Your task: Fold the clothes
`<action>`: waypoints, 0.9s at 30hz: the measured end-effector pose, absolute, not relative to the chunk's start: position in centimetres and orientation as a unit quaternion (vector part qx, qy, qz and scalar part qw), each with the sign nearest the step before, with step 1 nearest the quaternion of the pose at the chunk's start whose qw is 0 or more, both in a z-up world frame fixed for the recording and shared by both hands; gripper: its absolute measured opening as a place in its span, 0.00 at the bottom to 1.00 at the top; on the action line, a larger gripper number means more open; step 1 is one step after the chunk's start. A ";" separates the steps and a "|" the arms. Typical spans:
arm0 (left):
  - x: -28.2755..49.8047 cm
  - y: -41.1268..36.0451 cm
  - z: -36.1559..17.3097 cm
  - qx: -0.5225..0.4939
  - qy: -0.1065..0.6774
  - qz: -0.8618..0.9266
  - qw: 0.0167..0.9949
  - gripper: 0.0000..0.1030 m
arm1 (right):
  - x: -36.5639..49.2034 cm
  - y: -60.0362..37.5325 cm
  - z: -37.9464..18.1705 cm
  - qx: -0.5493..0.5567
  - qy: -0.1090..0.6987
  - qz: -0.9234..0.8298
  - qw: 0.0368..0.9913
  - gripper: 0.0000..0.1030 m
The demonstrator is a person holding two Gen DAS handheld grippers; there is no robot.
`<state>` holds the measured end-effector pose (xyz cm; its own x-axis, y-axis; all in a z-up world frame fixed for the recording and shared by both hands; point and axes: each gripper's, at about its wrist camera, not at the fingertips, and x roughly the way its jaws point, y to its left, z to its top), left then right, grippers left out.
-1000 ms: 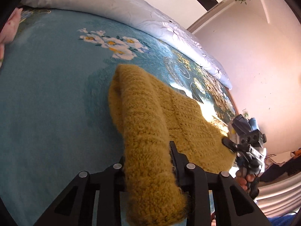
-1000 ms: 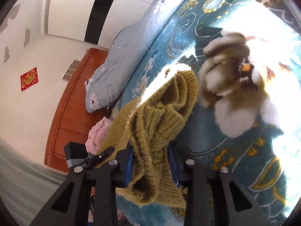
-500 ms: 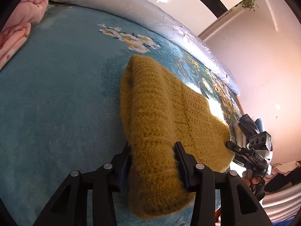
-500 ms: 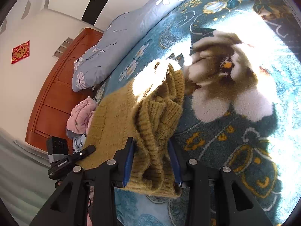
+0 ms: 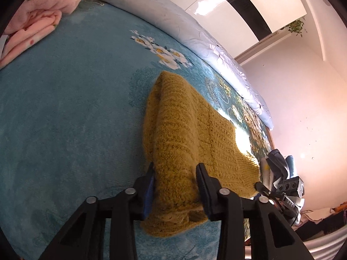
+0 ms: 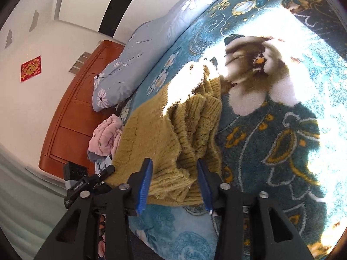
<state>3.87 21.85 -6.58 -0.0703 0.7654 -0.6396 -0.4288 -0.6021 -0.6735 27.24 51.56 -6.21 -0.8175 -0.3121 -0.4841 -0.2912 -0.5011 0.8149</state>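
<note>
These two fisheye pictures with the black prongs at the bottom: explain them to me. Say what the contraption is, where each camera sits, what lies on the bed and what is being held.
No robot here: a person carries a two-finger claw in each hand, with a wide-angle camera on each looking along the fingers. One picture looks out from the left claw, the other from the right claw; each can see the other at its edge.

The surface is a bed with a teal flowered blanket. On it lies a mustard knitted sweater, folded over. Pink clothes are bunched at the far side, and a pale blue quilt runs along the back.

Both claws have just been closing, each pinching the near edge of the sweater between its pads, one at each end.
</note>
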 end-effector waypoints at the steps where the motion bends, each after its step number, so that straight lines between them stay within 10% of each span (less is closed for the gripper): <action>1: 4.0 21.7 -6.4 -0.537 -0.165 0.712 0.421 0.26 | 27.2 51.6 -5.9 0.300 -0.499 -0.813 0.011 0.16; 8: 5.2 20.0 -4.8 -0.515 -0.245 0.661 0.488 0.22 | 30.1 52.8 -0.9 0.241 -0.457 -0.856 0.010 0.12; 21: 6.4 19.7 -9.9 -0.548 -0.197 0.671 0.459 0.27 | 30.1 52.2 -9.5 0.311 -0.517 -0.797 -0.007 0.12; 24: 6.3 20.1 -8.5 -0.535 -0.178 0.679 0.470 0.51 | 30.3 52.2 -8.0 0.310 -0.491 -0.814 -0.012 0.16; 27: 6.0 20.0 -6.4 -0.506 -0.159 0.704 0.472 0.87 | 30.8 52.5 -6.8 0.307 -0.466 -0.829 -0.027 0.48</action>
<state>6.02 19.98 -6.43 -0.0420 0.8260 -0.5622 -0.5043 -0.5033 -0.7017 30.76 52.51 -6.81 -0.8101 -0.2408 -0.5345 -0.3314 -0.5639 0.7564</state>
